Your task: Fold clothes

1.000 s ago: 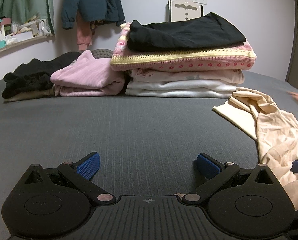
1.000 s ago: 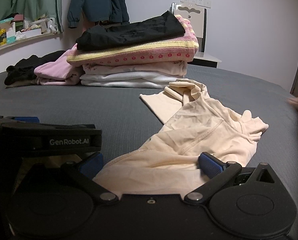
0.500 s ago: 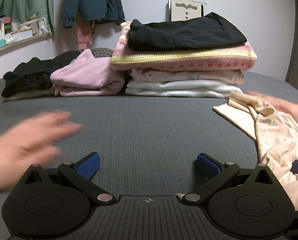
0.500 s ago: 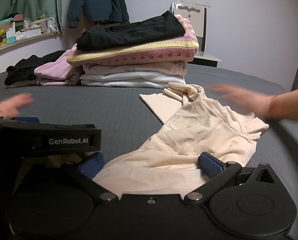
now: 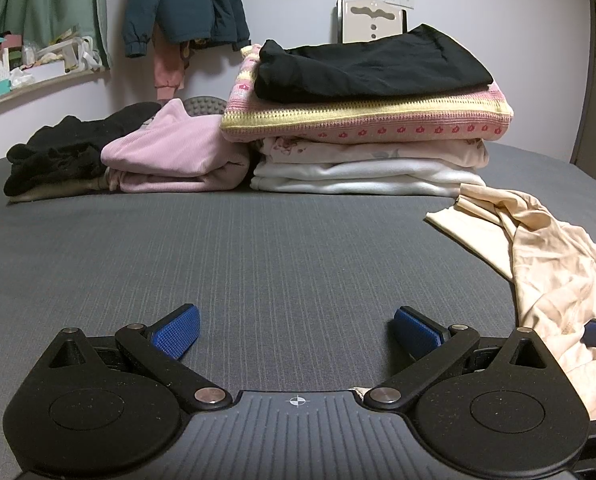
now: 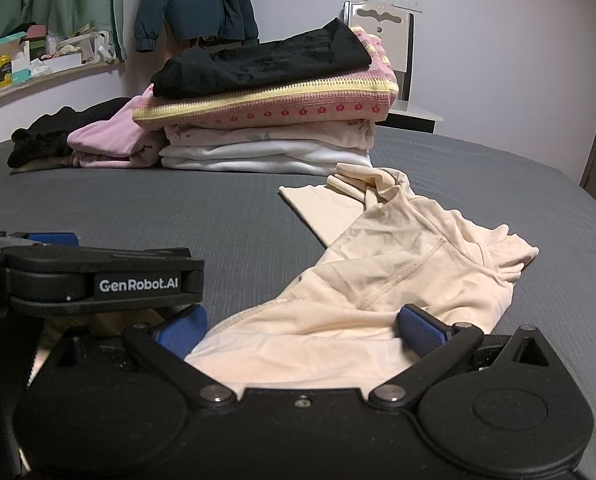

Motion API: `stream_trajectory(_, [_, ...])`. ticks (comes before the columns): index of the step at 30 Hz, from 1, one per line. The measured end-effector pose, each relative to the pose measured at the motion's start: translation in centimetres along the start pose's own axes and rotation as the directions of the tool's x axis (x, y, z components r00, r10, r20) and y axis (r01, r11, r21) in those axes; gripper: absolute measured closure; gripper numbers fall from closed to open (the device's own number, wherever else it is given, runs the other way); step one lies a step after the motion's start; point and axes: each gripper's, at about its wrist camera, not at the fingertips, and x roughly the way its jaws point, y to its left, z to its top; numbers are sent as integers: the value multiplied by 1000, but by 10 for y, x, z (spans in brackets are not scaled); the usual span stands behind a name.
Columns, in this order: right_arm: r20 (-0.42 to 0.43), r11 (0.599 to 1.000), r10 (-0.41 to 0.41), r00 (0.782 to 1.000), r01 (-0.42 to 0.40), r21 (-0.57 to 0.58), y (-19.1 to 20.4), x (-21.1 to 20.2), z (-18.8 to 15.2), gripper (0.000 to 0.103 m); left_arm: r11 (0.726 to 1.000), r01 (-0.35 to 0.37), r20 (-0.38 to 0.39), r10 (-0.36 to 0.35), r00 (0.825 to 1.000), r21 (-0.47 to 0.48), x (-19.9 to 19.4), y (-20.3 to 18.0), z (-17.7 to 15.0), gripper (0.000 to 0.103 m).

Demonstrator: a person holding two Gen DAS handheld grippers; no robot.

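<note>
A crumpled cream garment (image 6: 397, 264) lies unfolded on the grey bed (image 6: 178, 208), one narrow end stretched toward the folded stack. My right gripper (image 6: 303, 314) rests open, its near hem lying between the two blue pads (image 6: 419, 330) without being pinched. My left gripper (image 5: 296, 314) sits open on bare bed cover, with nothing between its fingers. From the left wrist view the cream garment (image 5: 545, 268) is off to the right. The left gripper's black body (image 6: 98, 276) shows at the left of the right wrist view.
A tall stack of folded clothes (image 5: 361, 128), black on top of a pink knit, stands at the back of the bed. A folded pink top (image 5: 170, 152) and a black heap (image 5: 62, 148) lie to its left. Jackets hang on the wall; a cluttered shelf is at far left.
Two bare hands that swept over the bed and touched the garment's far end half a second ago are gone from view. Both grippers have stayed still.
</note>
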Motion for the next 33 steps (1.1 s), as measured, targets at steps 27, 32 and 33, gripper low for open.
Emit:
stream_trajectory(27, [0, 1000, -4, 1000, 4, -5, 1, 1, 0, 0, 1000, 0, -2, 0, 1000, 4, 1, 0, 0, 0])
stream_trajectory(32, [1, 1000, -1, 1000, 1, -2, 0, 1, 0, 0, 1000, 1, 2, -1, 1000, 3, 1, 0, -1, 0])
stream_trajectory(33, [1, 1000, -2, 1000, 2, -4, 0, 1, 0, 0, 1000, 0, 2, 0, 1000, 4, 1, -1, -1, 0])
